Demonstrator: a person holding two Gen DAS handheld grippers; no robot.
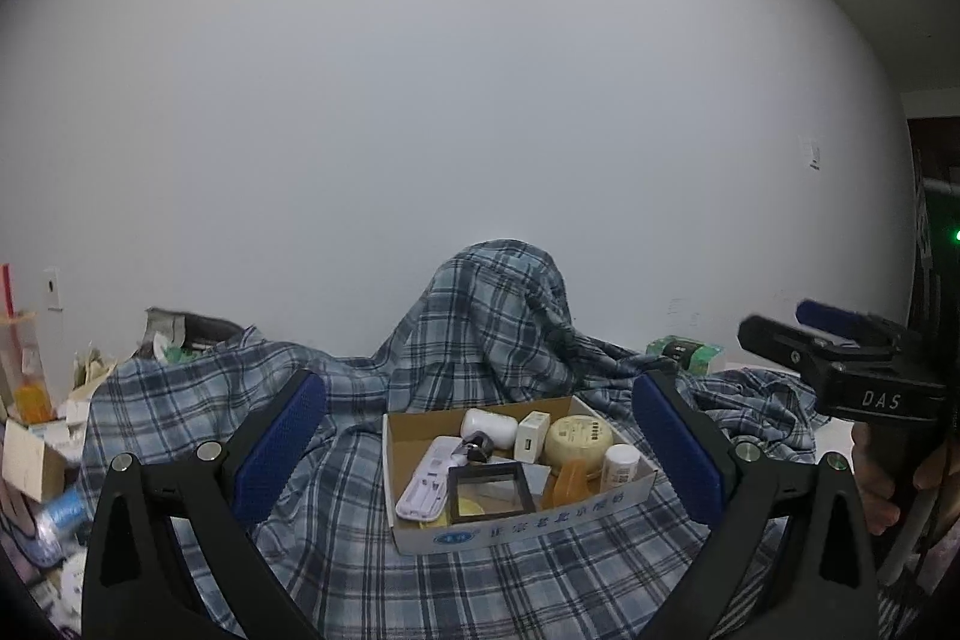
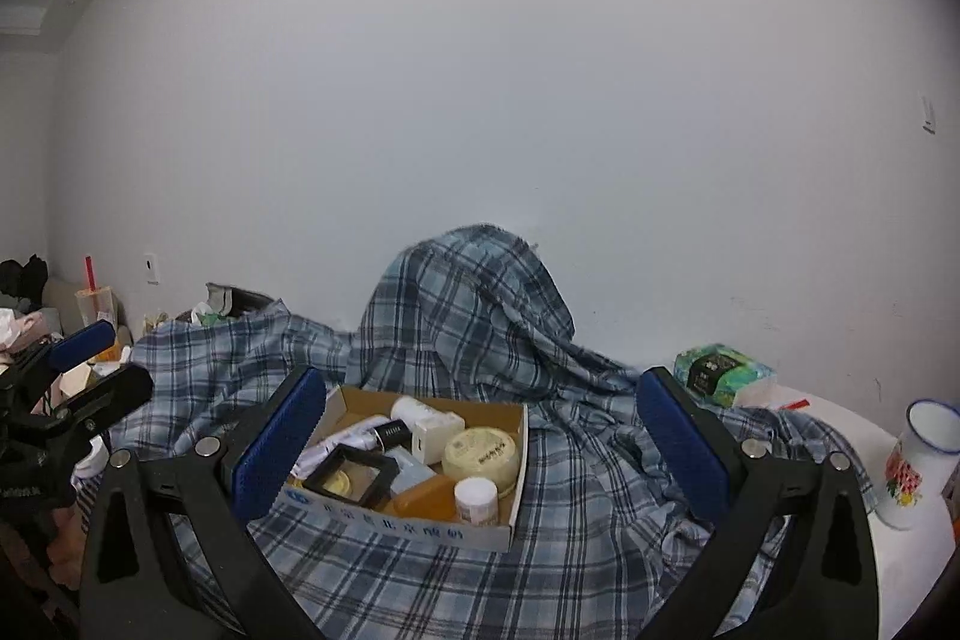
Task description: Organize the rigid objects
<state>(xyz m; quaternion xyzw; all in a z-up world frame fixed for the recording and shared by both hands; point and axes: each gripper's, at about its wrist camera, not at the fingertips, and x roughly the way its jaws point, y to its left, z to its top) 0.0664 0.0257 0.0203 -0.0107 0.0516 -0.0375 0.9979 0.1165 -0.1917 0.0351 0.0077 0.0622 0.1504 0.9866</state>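
Note:
A shallow cardboard box (image 1: 510, 526) (image 2: 420, 523) sits on a blue plaid cloth (image 1: 360, 568) (image 2: 570, 550). Inside lie a round cream tin (image 1: 577, 437) (image 2: 482, 453), a small white bottle (image 1: 620, 463) (image 2: 476, 499), a black square frame case (image 1: 491, 491) (image 2: 351, 475), an amber bar (image 1: 570, 481) (image 2: 423, 501), a white charger block (image 1: 531, 437) and a white flat case (image 1: 427, 481). My left gripper (image 1: 480, 451) stands wide open before the box, nothing between its fingers. My right gripper (image 2: 480, 451) is wide open too, the box just inside its left finger (image 2: 276, 451), untouched.
The cloth rises in a hump (image 1: 498, 316) (image 2: 474, 310) against the white wall. A green tissue pack (image 1: 687, 353) (image 2: 723, 373) lies at right, an enamel mug (image 2: 918, 460) far right. Clutter, a drink cup (image 2: 96, 307) and boxes (image 1: 33, 454) crowd the left. The other gripper shows at each view's edge.

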